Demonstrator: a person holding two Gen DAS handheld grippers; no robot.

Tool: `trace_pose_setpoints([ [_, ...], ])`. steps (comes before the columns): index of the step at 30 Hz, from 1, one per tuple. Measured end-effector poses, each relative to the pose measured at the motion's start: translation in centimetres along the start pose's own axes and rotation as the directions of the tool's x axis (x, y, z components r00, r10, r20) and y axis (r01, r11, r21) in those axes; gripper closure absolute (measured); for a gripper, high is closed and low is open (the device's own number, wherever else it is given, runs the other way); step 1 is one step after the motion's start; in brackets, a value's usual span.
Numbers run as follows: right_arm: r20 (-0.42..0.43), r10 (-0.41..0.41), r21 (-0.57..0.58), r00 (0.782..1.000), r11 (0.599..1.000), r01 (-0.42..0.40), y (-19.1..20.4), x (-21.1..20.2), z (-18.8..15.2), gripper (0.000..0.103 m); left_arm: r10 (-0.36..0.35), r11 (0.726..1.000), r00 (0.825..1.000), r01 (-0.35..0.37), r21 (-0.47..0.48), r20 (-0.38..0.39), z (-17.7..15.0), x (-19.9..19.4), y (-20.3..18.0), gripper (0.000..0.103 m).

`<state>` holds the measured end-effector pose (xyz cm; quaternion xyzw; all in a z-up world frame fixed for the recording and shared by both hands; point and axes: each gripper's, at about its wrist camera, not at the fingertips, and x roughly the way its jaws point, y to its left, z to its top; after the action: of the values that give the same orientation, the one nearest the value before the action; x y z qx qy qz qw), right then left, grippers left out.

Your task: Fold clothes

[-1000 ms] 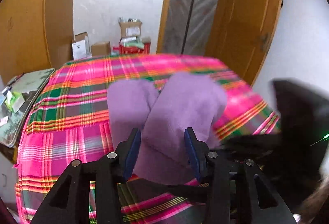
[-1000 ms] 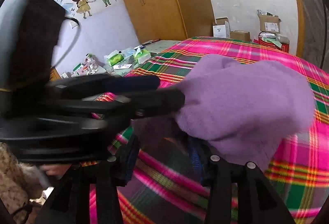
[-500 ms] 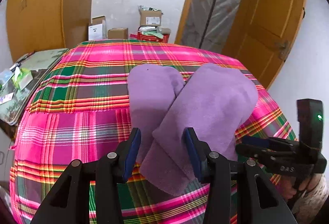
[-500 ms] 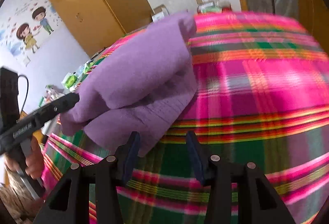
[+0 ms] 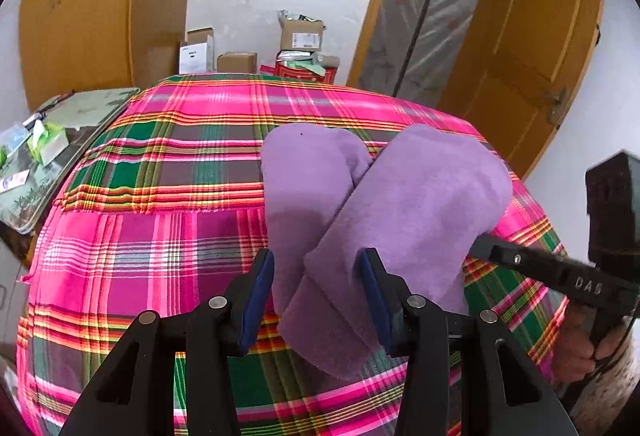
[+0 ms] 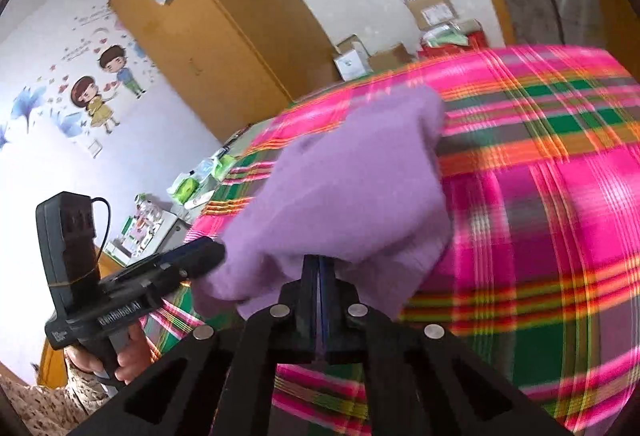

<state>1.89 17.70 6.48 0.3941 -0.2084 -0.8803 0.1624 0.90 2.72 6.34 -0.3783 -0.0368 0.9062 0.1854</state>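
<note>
The purple garment (image 5: 384,203) is shown lying on the plaid bedspread (image 5: 160,203), doubled into two lobes that cross near the front edge. The left claw (image 5: 316,300) is held spread, its jaws straddling the near hem without contact. The right claw (image 6: 320,276) is pressed together at the garment's side edge (whether cloth is pinched cannot be told; the view is blurred). Any further fold is best carried low and flat, edges matched before release.
</note>
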Motion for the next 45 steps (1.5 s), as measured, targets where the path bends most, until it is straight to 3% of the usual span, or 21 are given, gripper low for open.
trace_pose_setpoints([
  [1,-0.01,-0.015,0.011,1.0,1.0,0.016,-0.4,0.0,-0.4,0.07,0.005,1.0,1.0,-0.005,0.001,0.0,0.1,0.1,0.1,0.055],
  [3,-0.026,-0.01,0.034,1.0,0.999,0.011,-0.5,-0.1,-0.7,0.047,0.007,1.0,1.0,-0.007,-0.003,0.0,0.2,0.2,0.3,0.055],
  [4,-0.033,-0.008,0.048,0.999,0.999,0.01,-0.7,0.2,-1.0,0.046,0.003,1.0,1.0,-0.003,-0.01,-0.002,0.2,0.3,0.4,0.055],
  [9,-0.049,-0.003,0.076,0.999,0.997,0.006,-1.0,1.8,0.0,0.048,0.009,1.0,1.0,-0.009,-0.009,-0.001,0.1,0.4,0.7,0.055],
  [11,-0.027,0.004,0.067,1.0,0.998,-0.002,-0.8,1.6,0.2,0.066,0.013,1.0,1.0,-0.013,-0.008,-0.003,0.1,0.4,0.8,0.055],
  [13,-0.006,-0.001,0.041,1.0,0.999,0.002,-0.6,1.3,0.5,0.094,0.017,1.0,1.0,-0.017,-0.004,-0.004,0.0,0.5,0.8,0.055],
  [14,0.008,-0.001,0.028,1.0,1.0,0.0,-0.3,0.9,0.7,0.1,0.018,1.0,1.0,-0.018,-0.005,-0.004,0.0,0.5,0.9,0.055],
  [19,0.052,-0.002,-0.019,0.999,1.0,0.003,0.7,-0.5,1.9,0.1,0.027,1.0,1.0,-0.027,-0.015,0.004,0.1,0.5,1.2,0.055],
  [24,0.032,-0.044,0.06,0.999,0.997,0.042,-0.7,-0.1,1.3,0.1,0.024,1.0,1.0,-0.024,-0.018,-0.007,-0.1,0.9,1.2,0.055],
  [28,0.035,-0.024,0.19,0.999,0.982,0.017,-3.1,-0.6,0.6,0.096,0.023,1.0,1.0,-0.024,-0.018,-0.005,0.0,0.8,1.2,0.055],
  [29,0.025,-0.007,0.21,1.0,0.978,0.001,-3.5,-0.4,0.4,0.091,0.023,1.0,1.0,-0.023,-0.018,-0.004,0.0,0.8,1.2,0.055],
  [31,0.0,0.046,0.251,0.999,0.967,-0.045,-4.0,0.3,0.3,0.052,0.025,1.0,1.0,-0.025,-0.018,-0.004,0.0,0.8,1.2,0.055],
  [32,-0.012,0.082,0.276,0.997,0.958,-0.075,-4.3,0.7,0.2,0.049,0.026,1.0,1.0,-0.026,-0.018,-0.004,0.0,0.9,1.2,0.055],
  [34,-0.043,0.132,0.307,0.99,0.945,-0.113,-4.4,1.7,0.1,0.051,0.029,0.999,1.0,-0.029,-0.015,-0.004,0.0,0.8,1.2,0.055],
  [36,-0.047,0.121,0.272,0.992,0.957,-0.104,-3.6,2.1,0.3,0.05,0.03,0.999,1.0,-0.03,-0.017,-0.006,0.0,0.8,1.2,0.055],
  [40,-0.042,0.114,0.203,0.993,0.974,-0.104,-2.1,2.2,1.0,0.075,0.04,0.999,0.999,-0.04,-0.012,0.005,0.0,0.3,1.1,0.055],
  [45,0.061,0.097,0.074,0.993,0.992,-0.101,1.0,-0.3,2.7,0.077,0.052,0.999,0.997,-0.053,0.005,0.056,0.1,-1.3,1.0,0.055],
])
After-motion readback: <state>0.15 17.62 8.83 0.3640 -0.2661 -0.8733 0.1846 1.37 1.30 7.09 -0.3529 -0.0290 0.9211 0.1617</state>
